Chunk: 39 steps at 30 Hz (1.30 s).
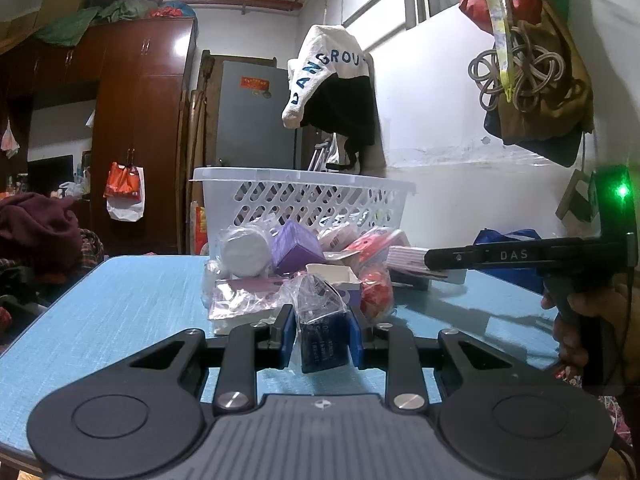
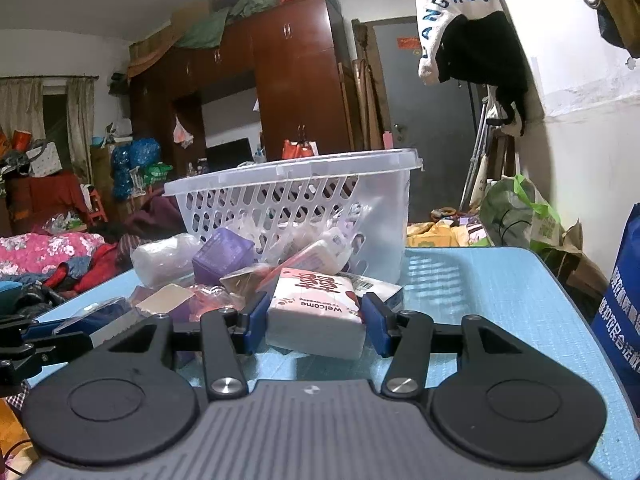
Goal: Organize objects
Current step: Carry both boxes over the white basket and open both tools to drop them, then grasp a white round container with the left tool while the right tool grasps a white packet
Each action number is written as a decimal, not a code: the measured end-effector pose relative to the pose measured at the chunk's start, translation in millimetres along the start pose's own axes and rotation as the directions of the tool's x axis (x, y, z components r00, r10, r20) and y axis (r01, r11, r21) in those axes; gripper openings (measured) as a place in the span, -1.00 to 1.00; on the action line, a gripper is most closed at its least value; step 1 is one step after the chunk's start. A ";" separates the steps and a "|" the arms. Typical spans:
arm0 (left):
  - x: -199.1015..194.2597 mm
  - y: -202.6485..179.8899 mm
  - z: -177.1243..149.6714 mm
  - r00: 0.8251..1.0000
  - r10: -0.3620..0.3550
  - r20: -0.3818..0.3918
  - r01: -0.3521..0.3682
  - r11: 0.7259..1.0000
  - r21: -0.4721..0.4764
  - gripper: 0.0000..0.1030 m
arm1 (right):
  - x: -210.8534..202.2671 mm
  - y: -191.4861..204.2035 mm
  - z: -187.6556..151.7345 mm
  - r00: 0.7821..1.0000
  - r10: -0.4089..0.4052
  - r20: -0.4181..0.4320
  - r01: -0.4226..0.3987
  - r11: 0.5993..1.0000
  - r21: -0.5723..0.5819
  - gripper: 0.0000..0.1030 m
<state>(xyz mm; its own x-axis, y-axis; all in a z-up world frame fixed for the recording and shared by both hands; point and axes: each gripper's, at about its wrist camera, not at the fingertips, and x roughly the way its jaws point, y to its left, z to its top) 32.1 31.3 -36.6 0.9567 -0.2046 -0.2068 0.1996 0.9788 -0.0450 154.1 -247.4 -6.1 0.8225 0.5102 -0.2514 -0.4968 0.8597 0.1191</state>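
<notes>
Crinkly plastic is wrapping the dark packet [image 1: 322, 334] your left gripper [image 1: 322, 334] is pinching, so it could slip. Your right gripper [image 2: 316, 322] is clamping the tissue pack [image 2: 316, 316] on the counter [image 2: 480, 300]; squeezing could deform it before the basket [image 2: 296, 200].

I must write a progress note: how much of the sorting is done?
Nothing clearly looks done: the basket's contents cannot be made out. In hand: the left gripper holds a dark packet, and the right gripper holds a tissue pack. Left: the pile on the table.
</notes>
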 end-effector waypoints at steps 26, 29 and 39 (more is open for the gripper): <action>170.2 56.7 181.7 0.993 -0.026 -0.112 0.011 0.991 -0.130 -0.06 | 123.3 28.4 148.5 0.992 -0.048 -0.117 0.027 0.985 -0.172 0.24; 169.1 62.4 174.6 0.992 0.013 -0.125 -0.032 0.987 -0.159 0.53 | 97.6 29.3 143.2 0.997 -0.073 -0.039 0.065 0.984 -0.168 1.00; 75.3 54.3 91.2 0.997 -0.012 -0.077 0.006 0.997 -0.077 0.68 | 51.7 8.9 67.7 0.990 -0.052 -0.130 0.033 0.989 -0.144 0.91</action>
<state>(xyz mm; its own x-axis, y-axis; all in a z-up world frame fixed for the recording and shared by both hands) 134.3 69.2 34.5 0.9351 -0.2154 -0.2812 0.1880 0.9746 -0.1215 210.9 -211.5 47.0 0.8043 0.4571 -0.3798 -0.5040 0.8632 -0.0286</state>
